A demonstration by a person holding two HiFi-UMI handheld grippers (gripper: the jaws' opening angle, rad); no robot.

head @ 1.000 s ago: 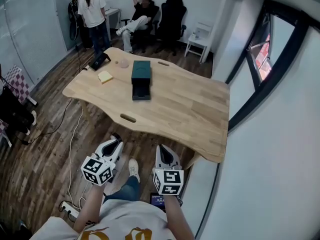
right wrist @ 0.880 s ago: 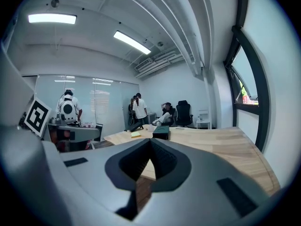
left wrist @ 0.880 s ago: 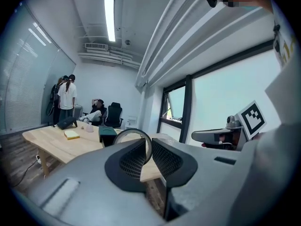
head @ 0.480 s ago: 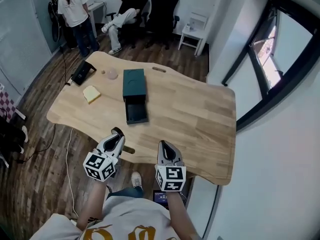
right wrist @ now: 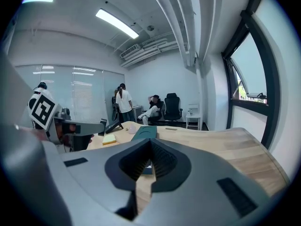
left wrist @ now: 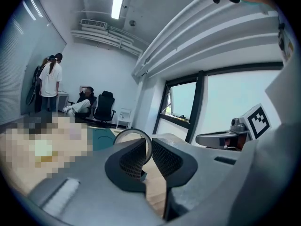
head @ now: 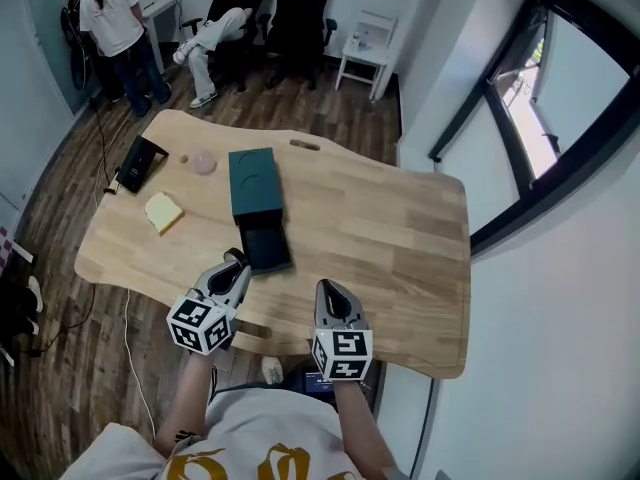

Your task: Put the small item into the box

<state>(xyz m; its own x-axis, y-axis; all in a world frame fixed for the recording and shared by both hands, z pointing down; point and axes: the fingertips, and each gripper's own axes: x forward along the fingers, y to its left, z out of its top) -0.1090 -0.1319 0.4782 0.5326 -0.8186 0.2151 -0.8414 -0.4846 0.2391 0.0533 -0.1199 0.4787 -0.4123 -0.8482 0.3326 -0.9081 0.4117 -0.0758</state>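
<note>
Ring-shaped small item point(left wrist: 131, 130) sits nipped between the nearly closed jaws of the left gripper point(left wrist: 146, 147), which hangs just beside the pulled-out drawer point(head: 265, 246) of the dark green box point(head: 252, 180). Right gripper point(head: 328, 290) has its jaws pressed together, nothing between them, over the near edge of the worktop point(head: 400, 228). Yellow pad point(head: 163, 211) lies left of the box.

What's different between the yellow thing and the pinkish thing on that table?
The yellow block is squarish; the pinkish thing is round. The yellow block looks larger than the pinkish thing. The yellow block lies nearer the person, the pinkish thing farther back. Both rest on the table, left of the green box.
</note>
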